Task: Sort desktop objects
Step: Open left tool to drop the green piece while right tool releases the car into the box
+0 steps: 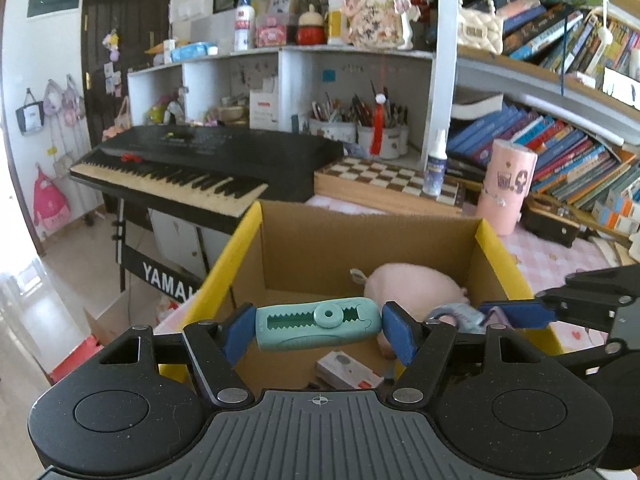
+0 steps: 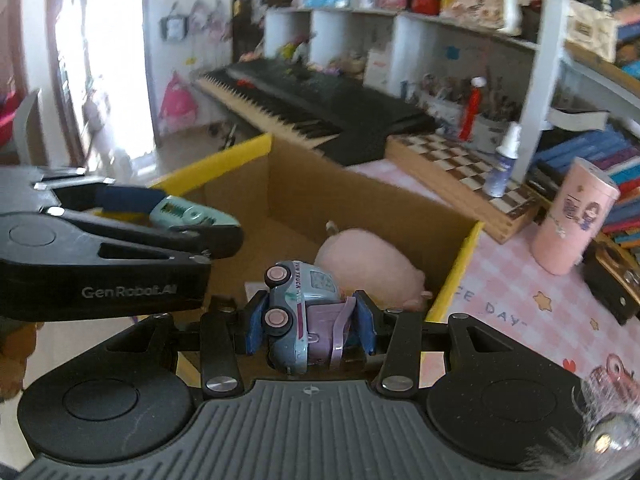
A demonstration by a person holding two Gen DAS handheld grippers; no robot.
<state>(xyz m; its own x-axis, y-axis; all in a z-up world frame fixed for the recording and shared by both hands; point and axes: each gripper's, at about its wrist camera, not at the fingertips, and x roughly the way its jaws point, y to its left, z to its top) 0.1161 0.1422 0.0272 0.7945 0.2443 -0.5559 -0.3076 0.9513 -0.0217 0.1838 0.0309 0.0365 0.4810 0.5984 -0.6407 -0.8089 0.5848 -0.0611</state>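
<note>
Gripping: left tongs ridged teal eraser, right tongs glossy toy truck.

One cardboard box, one plush pig (inside), one toy car, one eraser.

White shelving, dark door, bright window.

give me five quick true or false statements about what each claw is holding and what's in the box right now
1. The left claw grips a teal eraser. True.
2. The right claw is empty. False: it holds a toy car.
3. A pink plush lies in the box. True.
4. The pink cup is inside the box. False: it stands on the table beside it.
5. Both claws are over the box. True.
</note>
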